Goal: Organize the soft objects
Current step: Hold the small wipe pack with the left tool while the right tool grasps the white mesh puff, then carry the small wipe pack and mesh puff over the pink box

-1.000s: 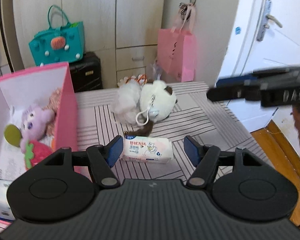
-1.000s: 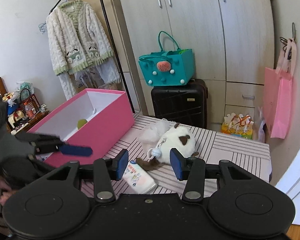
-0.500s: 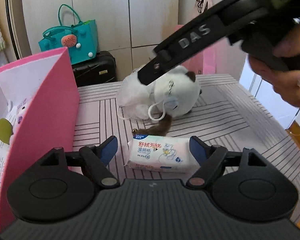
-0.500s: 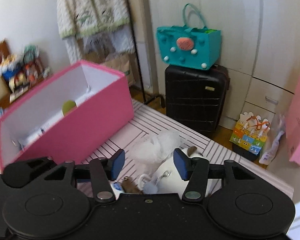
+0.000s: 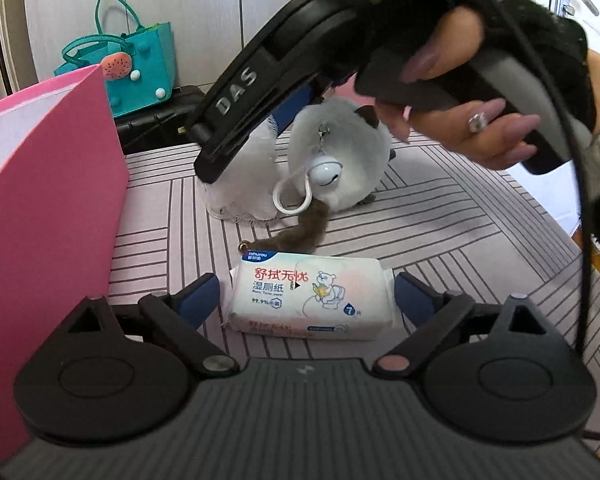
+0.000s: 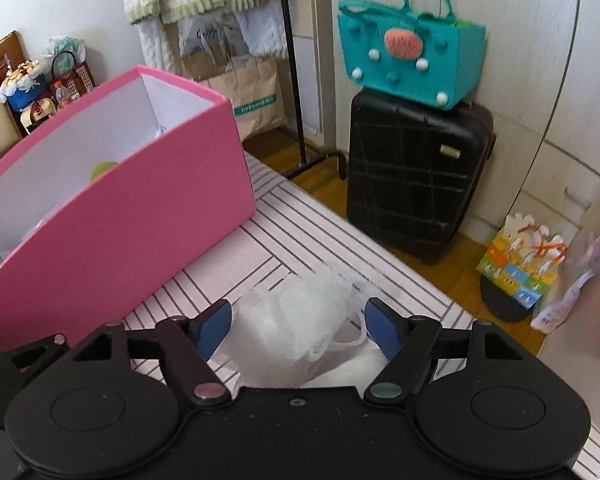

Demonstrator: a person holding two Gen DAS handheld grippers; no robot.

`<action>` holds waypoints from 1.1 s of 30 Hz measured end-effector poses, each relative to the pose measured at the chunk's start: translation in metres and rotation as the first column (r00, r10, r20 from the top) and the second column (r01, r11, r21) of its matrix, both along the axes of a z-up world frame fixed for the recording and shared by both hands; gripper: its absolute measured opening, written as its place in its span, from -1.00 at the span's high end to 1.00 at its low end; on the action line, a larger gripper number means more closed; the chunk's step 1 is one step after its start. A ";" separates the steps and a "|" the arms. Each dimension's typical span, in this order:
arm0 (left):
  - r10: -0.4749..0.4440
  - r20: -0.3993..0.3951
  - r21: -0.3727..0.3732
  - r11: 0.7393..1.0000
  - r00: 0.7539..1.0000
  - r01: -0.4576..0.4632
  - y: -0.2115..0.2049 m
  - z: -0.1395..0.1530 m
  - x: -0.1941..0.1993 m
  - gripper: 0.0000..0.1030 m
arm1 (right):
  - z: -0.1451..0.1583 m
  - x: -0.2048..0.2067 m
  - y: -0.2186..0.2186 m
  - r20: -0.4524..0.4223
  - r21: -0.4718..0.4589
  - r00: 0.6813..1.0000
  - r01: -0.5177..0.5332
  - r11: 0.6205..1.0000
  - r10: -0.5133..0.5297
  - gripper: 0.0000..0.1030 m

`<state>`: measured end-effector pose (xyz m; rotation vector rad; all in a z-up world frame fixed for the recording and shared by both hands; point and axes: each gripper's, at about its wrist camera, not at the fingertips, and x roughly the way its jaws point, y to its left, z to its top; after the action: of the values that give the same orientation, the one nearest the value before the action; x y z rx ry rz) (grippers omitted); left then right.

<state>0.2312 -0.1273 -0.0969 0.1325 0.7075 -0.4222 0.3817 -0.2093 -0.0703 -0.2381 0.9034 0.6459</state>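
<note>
A white pack of wet wipes (image 5: pixel 308 300) lies on the striped table between the fingers of my left gripper (image 5: pixel 306 300). Its jaws are opening, with a gap on each side of the pack. Behind it lie a white plush (image 5: pixel 340 152) with a bell charm, a brown furry tail (image 5: pixel 304 232) and a white mesh puff (image 5: pixel 236 196). My right gripper (image 6: pixel 298 326) hangs over the mesh puff (image 6: pixel 300 316). Its jaws are opening and the blue pads stand clear of the puff. A hand (image 5: pixel 480 120) holds that gripper.
An open pink box (image 5: pixel 48 220) (image 6: pixel 120 216) with toys inside stands on the table's left. Beyond the far edge stand a black suitcase (image 6: pixel 416 176) with a teal bag (image 6: pixel 408 56) on it, a clothes rack and bags on the floor.
My left gripper came down close to the wipes pack and its jaws spread wider. My right gripper swung across over the mesh puff and tipped down, and its jaws widened too.
</note>
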 end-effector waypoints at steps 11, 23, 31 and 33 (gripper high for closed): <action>-0.027 0.005 0.020 0.999 1.000 0.026 0.000 0.006 -0.010 -0.47 | 0.032 -0.045 0.000 0.128 0.072 0.992 -0.025 0.997 0.016 0.38; 0.022 0.007 -0.017 1.000 1.000 -0.022 0.024 0.025 -0.033 -0.47 | 0.060 -0.115 -0.004 0.151 0.137 0.988 -0.034 0.990 0.013 0.38; -0.007 -0.015 -0.060 0.998 1.000 0.006 0.039 0.043 -0.056 -0.47 | 0.052 -0.149 -0.016 0.081 0.158 0.995 0.046 0.986 -0.059 0.38; -0.029 -0.020 -0.067 0.997 0.999 0.027 0.042 0.048 -0.064 -0.47 | 0.052 -0.160 -0.021 0.074 0.167 0.994 0.066 0.984 -0.079 0.38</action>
<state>0.1673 -0.0855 -0.0489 0.0751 0.7121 -0.4742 0.2221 -0.2304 -0.0185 -0.0826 0.7740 0.6353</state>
